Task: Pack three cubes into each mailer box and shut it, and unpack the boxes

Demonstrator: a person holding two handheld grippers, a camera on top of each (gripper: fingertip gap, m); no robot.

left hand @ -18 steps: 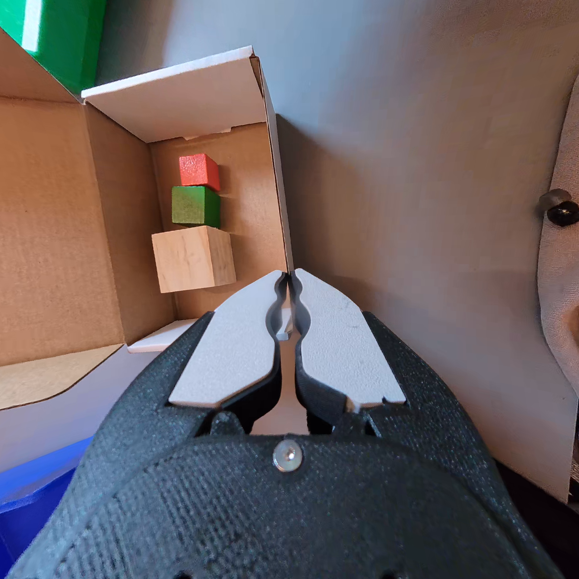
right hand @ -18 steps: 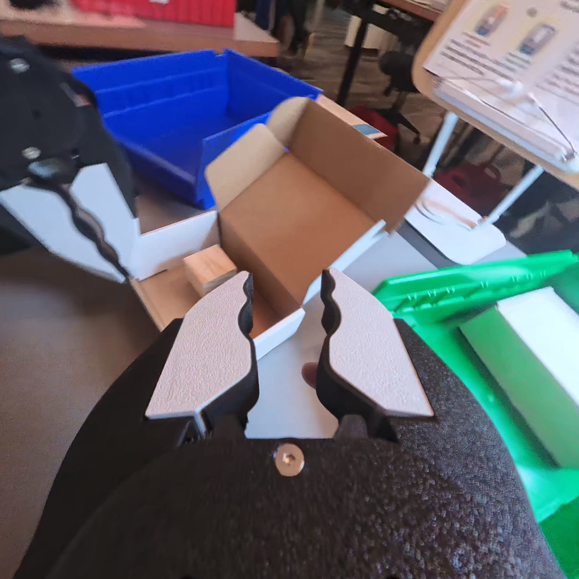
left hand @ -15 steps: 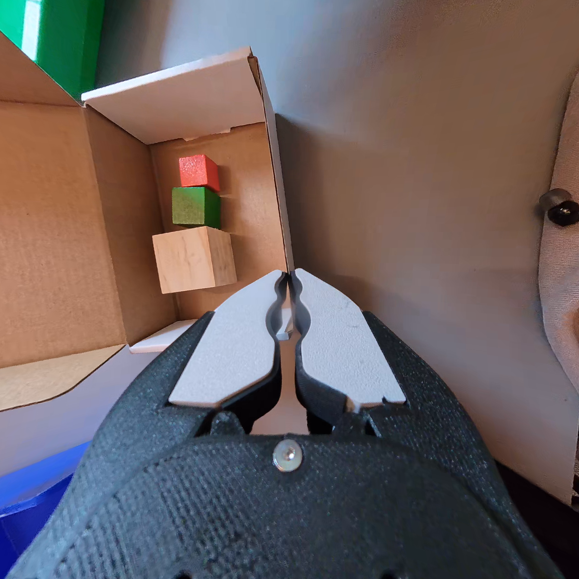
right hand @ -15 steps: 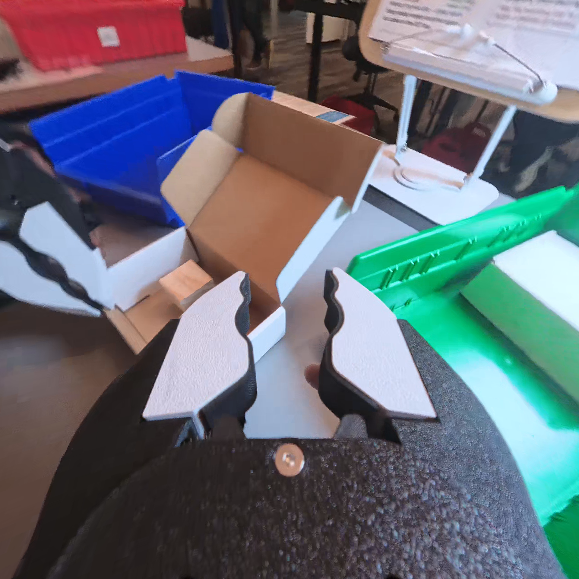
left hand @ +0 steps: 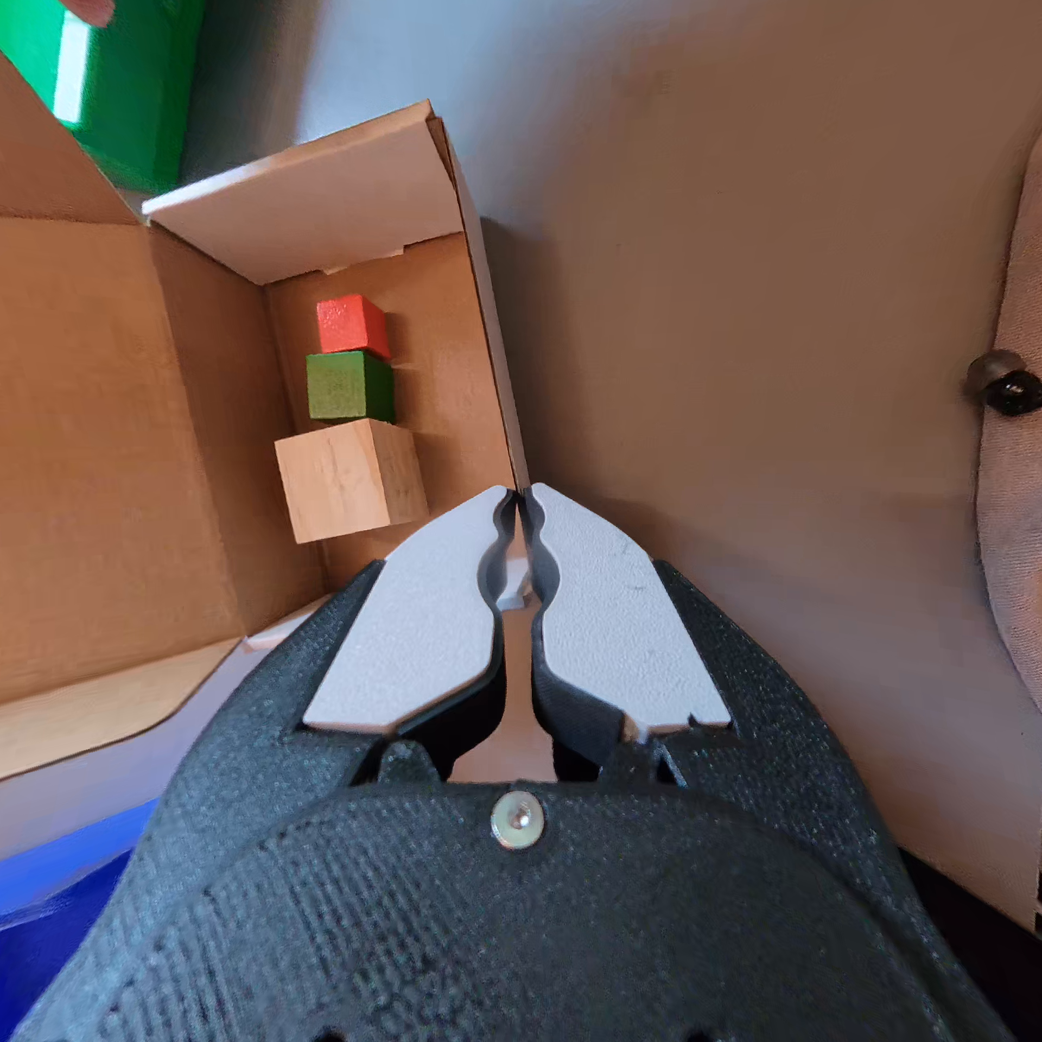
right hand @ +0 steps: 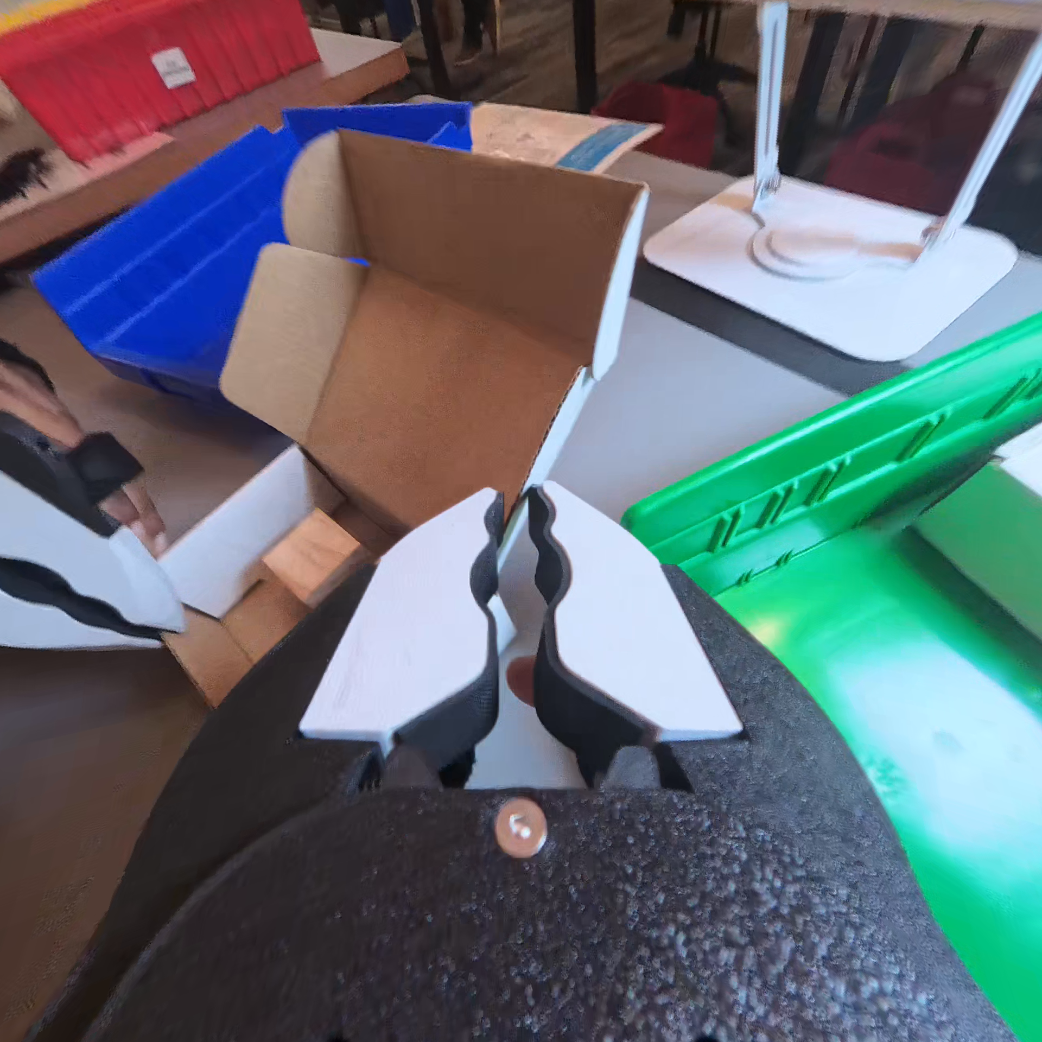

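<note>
An open mailer box (left hand: 101,428) holds a red cube (left hand: 350,324), a green cube (left hand: 347,386) and a larger plain wooden cube (left hand: 349,479) in a row. My left gripper (left hand: 521,496) is shut on the top edge of the box's long white wall. In the right wrist view the box (right hand: 451,366) has its lid raised. My right gripper (right hand: 514,496) is closed on the edge of the box's white side wall. The wooden cube (right hand: 310,555) and the left gripper (right hand: 84,592) show at the left there; the other cubes are hidden.
A blue bin (right hand: 169,270) sits behind the box and a green bin (right hand: 846,535) holding a white box is at the right. A red bin (right hand: 141,67) stands on a far table. A white stand base (right hand: 834,265) is at the back right. The left gripper's tips are roughly 20 cm from the right gripper's.
My right gripper moved forward and closed from wide open onto the box's side wall. The left gripper kept its hold on the box wall and barely moved.
</note>
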